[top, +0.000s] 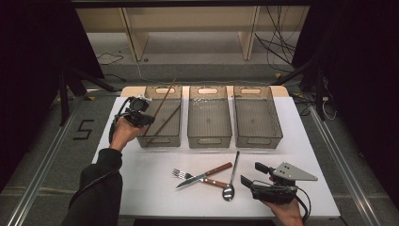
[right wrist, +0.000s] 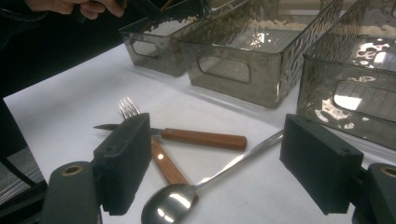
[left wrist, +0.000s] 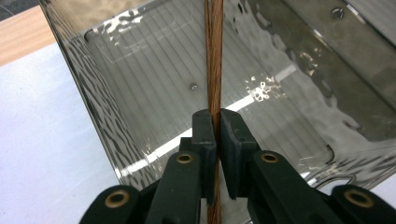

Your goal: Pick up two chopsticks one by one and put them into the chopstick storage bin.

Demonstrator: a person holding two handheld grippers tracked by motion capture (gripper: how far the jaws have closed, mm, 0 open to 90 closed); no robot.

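My left gripper (top: 145,117) hovers at the near left corner of the left clear bin (top: 160,140), shut on a thin wooden chopstick (top: 164,96) that slants up over the bin. In the left gripper view the chopstick (left wrist: 215,56) runs straight up between the pressed pads of the left gripper (left wrist: 215,116), above the bin floor (left wrist: 154,93). A second chopstick (top: 168,119) lies inside that bin. My right gripper (top: 254,175) rests open near the table's front right. In the right gripper view its jaws (right wrist: 222,158) stand wide apart over the spoon handle, touching nothing.
A wooden-handled knife (top: 202,175), a fork (top: 178,174) and a spoon (top: 231,181) lie crossed on the white table in front of the bins. A middle bin (top: 209,141) and a right bin (top: 258,140) stand beside the left one.
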